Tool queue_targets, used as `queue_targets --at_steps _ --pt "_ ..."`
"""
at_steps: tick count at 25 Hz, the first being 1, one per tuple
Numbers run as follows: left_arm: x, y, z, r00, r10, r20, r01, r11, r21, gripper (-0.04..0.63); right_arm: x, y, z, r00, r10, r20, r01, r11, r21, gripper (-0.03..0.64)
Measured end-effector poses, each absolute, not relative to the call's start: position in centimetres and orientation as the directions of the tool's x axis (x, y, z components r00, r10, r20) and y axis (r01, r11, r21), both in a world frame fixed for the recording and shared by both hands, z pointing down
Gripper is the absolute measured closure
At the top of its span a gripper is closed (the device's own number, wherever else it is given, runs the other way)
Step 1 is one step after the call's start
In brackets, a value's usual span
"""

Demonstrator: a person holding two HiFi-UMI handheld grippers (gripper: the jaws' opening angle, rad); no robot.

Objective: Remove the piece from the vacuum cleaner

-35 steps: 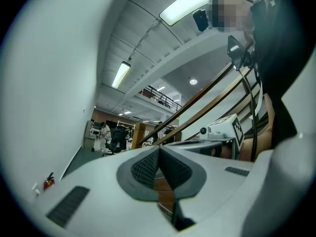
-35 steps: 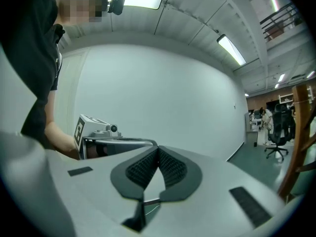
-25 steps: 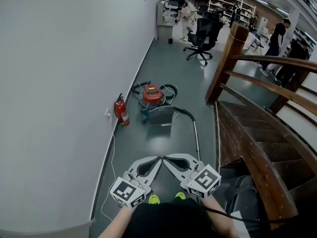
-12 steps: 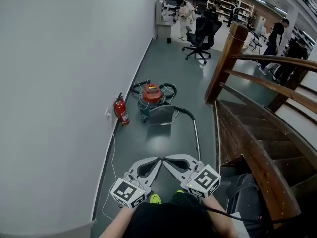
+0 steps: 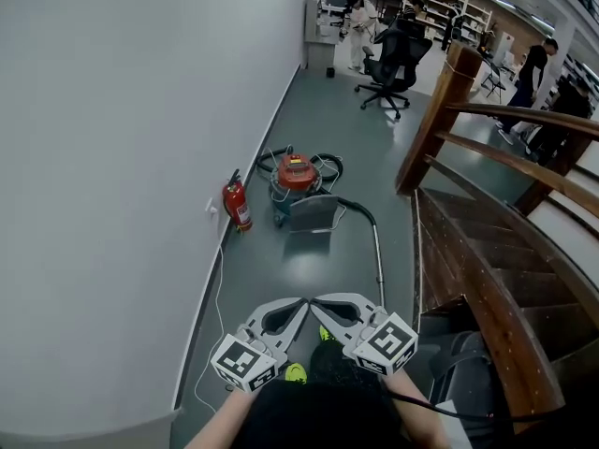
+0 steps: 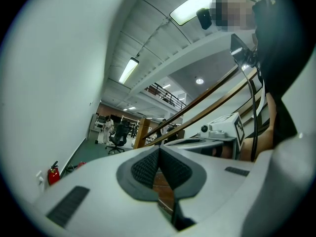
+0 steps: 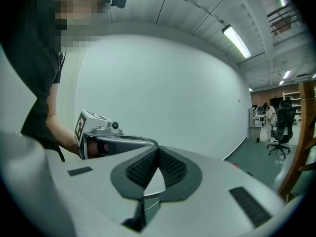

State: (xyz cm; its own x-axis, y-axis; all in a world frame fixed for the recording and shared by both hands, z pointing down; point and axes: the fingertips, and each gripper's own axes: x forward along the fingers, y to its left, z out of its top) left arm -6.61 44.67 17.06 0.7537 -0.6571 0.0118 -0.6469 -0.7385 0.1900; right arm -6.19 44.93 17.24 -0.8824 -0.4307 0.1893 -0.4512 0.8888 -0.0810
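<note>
Grippers left and right are both shut, empty, close to my body. Vacuum cleaner stands well ahead by the wall. I should approach first, then open jaws approx. at its tube.

A long white wall borders the grey-green floor on the left, with a fire extinguisher against it. A wooden staircase rises at right. Far off stand an office chair and shelves. Strip lights line the ceiling.
</note>
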Motion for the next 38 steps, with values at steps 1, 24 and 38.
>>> queue_targets --at_steps 1,24,38 --pt "-6.7 44.5 17.2 0.751 -0.66 0.014 -0.65 -0.736 0.191 0.588 -6.3 44.8 17.4 -0.881 -0.435 0.188 -0.455 0.887 -0.08 0.603" --pt "-3.0 30.9 19.1 0.722 -0.683 0.108 -0.69 -0.701 0.18 0.588 -2.7 30.7 18.9 -0.888 -0.423 0.178 -0.448 0.884 -0.132 0.601" --pt "-0.9 20.5 21.2 0.677 -0.713 0.183 -0.735 -0.643 0.213 0.588 -0.6 20.3 20.9 -0.913 -0.341 0.224 -0.381 0.91 -0.165 0.601"
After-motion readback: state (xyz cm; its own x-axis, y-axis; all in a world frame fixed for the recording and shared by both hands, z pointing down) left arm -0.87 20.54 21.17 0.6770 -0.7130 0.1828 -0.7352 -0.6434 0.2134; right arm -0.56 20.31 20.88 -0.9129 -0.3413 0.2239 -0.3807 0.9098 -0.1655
